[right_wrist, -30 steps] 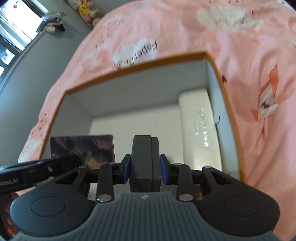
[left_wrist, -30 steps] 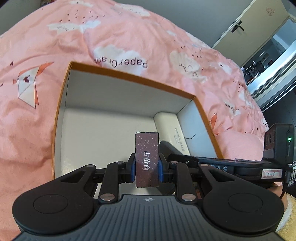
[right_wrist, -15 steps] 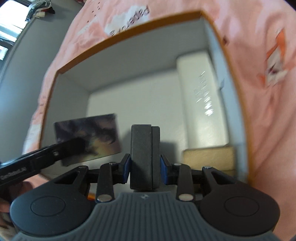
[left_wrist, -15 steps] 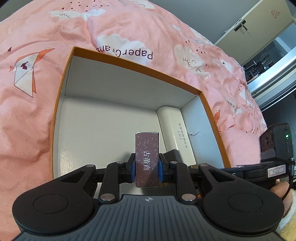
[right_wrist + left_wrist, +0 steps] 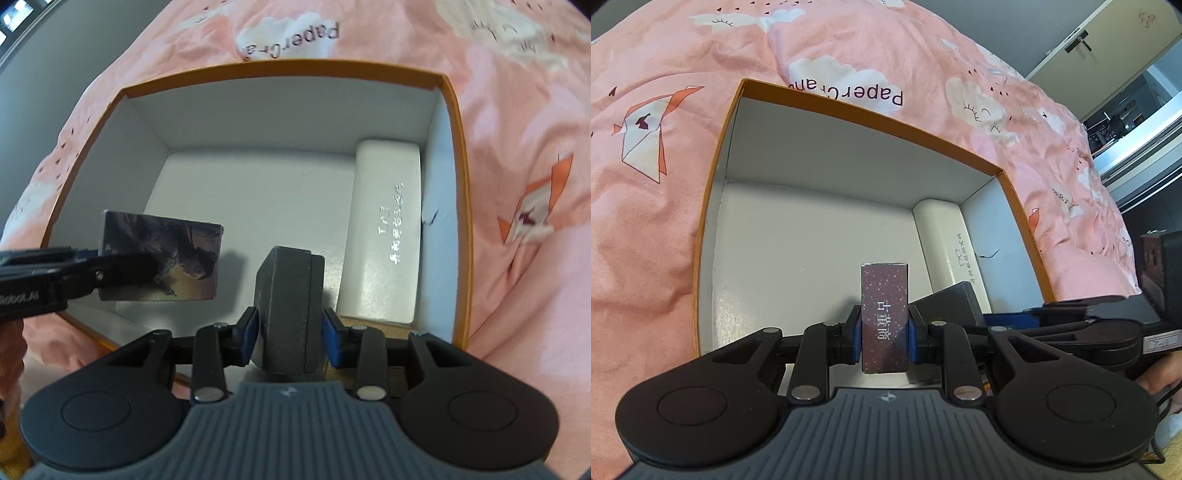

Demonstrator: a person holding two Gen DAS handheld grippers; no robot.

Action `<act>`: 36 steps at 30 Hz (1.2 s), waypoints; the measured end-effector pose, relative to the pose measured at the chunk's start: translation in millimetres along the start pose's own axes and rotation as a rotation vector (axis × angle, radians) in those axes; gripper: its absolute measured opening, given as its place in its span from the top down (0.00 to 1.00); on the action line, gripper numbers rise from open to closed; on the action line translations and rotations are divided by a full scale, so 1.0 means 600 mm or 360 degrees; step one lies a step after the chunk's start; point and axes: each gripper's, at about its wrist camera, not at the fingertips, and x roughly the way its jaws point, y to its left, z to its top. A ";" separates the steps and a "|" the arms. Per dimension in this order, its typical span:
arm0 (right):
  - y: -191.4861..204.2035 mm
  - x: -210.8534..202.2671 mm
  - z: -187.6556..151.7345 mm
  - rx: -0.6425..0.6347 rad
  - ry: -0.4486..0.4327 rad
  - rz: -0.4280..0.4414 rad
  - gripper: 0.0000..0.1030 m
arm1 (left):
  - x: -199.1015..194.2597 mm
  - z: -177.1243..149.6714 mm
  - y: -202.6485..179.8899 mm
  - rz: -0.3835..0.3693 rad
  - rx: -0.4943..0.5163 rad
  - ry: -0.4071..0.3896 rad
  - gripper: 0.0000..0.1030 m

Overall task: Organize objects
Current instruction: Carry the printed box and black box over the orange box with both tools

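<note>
An open orange-rimmed box (image 5: 849, 110) with a white inside lies on the pink quilt; it also shows in the right wrist view (image 5: 288, 66). A white case (image 5: 947, 240) lies along its right wall, also seen from the right wrist (image 5: 386, 236). My left gripper (image 5: 885, 328) is shut on a small maroon card box (image 5: 885, 314), held over the box's near part; its picture side shows in the right wrist view (image 5: 162, 254). My right gripper (image 5: 290, 332) is shut on a dark grey box (image 5: 290, 302), whose side also appears in the left wrist view (image 5: 945, 302).
A pink quilt (image 5: 665, 221) with cloud and paper-crane prints surrounds the box. A tan item (image 5: 373, 323) lies at the near end of the white case. A cupboard (image 5: 1108, 44) and window stand far right.
Both grippers have moved forward and down over the box with their loads; the box interior looks larger and nearer. The right gripper's dark box now hangs inside the box opening.
</note>
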 end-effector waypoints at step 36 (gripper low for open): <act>0.003 0.016 0.028 -0.0034 -0.0098 -0.0036 0.79 | 0.037 0.016 -0.013 0.0157 0.0156 0.0204 0.75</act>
